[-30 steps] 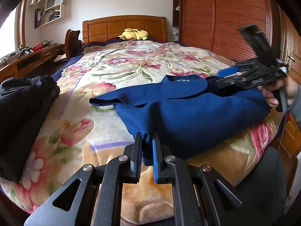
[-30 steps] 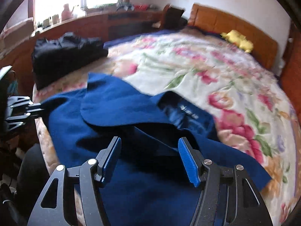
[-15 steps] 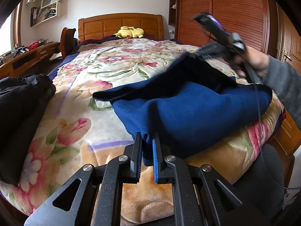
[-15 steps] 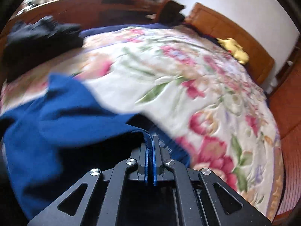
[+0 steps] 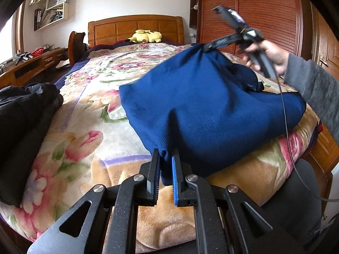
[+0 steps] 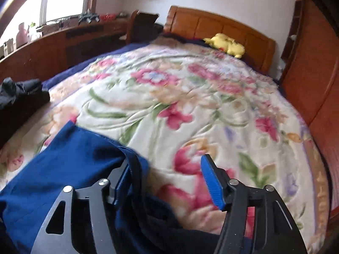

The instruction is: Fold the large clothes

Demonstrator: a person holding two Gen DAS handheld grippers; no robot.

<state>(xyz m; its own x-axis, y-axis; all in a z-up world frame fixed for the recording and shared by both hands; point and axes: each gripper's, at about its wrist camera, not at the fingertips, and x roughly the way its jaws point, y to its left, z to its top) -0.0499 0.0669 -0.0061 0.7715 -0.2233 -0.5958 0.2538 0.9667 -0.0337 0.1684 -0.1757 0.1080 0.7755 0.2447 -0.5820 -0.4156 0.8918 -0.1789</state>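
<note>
Left wrist view: left gripper [image 5: 164,175] stays clamped on the blue garment [image 5: 203,105] at the bed's [image 5: 84,139] near edge, its far side now lifted off the bed. Right wrist view: right gripper [image 6: 167,182] just sprung apart, cloth draped against the left finger only, so that lifted fold is probably being let go.

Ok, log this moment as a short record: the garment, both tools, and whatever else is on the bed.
garment: blue garment, bunched on the floral blanket near the bed's foot, one part raised
left tool: shut on the garment's near edge
right tool: jaws apart, just been opening; the garment's edge lies against one finger, not pinched
other clothing: black clothes piled at the blanket's left edge
also on bed: yellow plush toy by the headboard
fold state: not yet flat
</note>
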